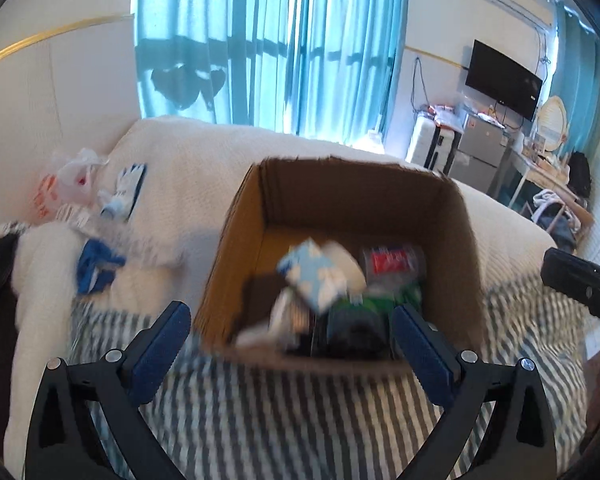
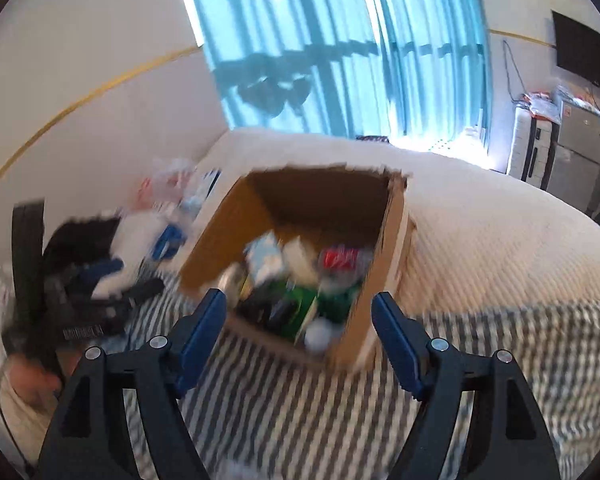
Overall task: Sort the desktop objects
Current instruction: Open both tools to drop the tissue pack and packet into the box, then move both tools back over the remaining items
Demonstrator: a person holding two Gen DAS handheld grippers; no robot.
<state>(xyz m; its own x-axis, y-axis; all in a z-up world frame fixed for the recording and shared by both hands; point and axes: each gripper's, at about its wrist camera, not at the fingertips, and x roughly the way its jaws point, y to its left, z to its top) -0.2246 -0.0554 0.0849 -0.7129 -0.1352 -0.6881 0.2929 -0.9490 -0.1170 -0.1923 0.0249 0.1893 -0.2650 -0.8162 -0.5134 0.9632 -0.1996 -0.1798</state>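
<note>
Left gripper [image 1: 292,334]: blue-padded fingers spread wide, nothing between them, held above the striped cover facing the near wall of the cardboard box [image 1: 452,248]. Right gripper [image 2: 298,332]: also spread wide and empty, aimed at the same box [image 2: 212,248] from slightly further right — its near corner sits between the fingers in this view.

Box stands open-topped on the bed, upper edge torn and ragged. Contents blurred by motion: a light-blue-and-white patterned carton [image 1: 314,276] tilted on top, a red-labelled clear packet [image 1: 392,262] towards the right wall, green packaging [image 1: 374,304] and something dark below. Right wrist view adds a white ball-like thing [image 2: 318,334] at the near corner.

Underneath — grey-and-white striped blanket [image 1: 300,420] in front, white quilt [image 1: 204,160] behind.

Left of the box, apart from it: a blue crumpled item [image 1: 94,266], a blue-white tube or pack [image 1: 126,192], a clear plastic bag with red print [image 1: 70,182]. The right wrist view shows a pile of black items [image 2: 80,280] further left, beside the left gripper's black body.

Background: teal curtains [image 1: 268,40], wall-mounted TV [image 1: 502,78], small grey fridge [image 1: 480,152].
</note>
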